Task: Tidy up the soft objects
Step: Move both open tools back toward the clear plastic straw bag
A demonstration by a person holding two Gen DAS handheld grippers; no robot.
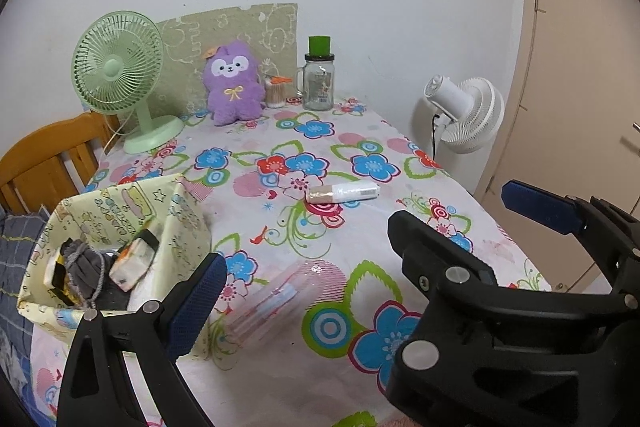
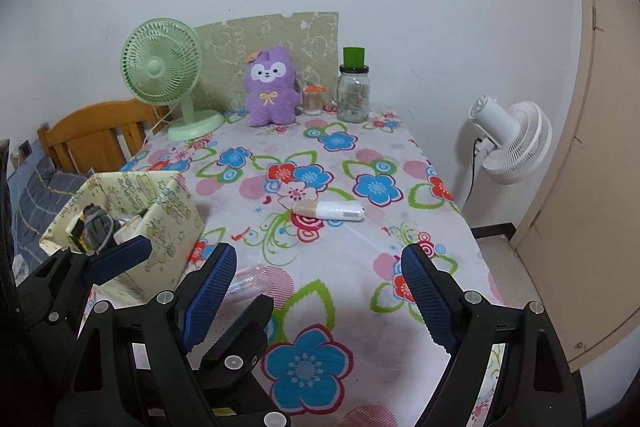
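A purple plush (image 1: 232,83) (image 2: 272,87) sits upright at the back of the flowered tablecloth (image 1: 360,147). A white and beige roll (image 1: 342,191) (image 2: 328,210) lies mid-table. A clear flat pack (image 1: 272,299) (image 2: 244,279) lies close in front of my left gripper (image 1: 308,267), which is open and holds nothing. A yellow fabric box (image 1: 180,219) (image 2: 172,211) at the left holds a grey drawstring pouch (image 1: 86,267) and small packs. My right gripper (image 2: 320,255) is open over bare cloth. The two grippers overlap side by side, and one finger (image 2: 120,259) of the left one shows by the box.
At the back stand a green desk fan (image 1: 120,67), a glass jar with a green lid (image 1: 319,83) and a cotton swab tub (image 1: 276,93). A white floor fan (image 1: 468,115) stands off the table's right edge by a door. A wooden frame (image 1: 44,159) is behind the box.
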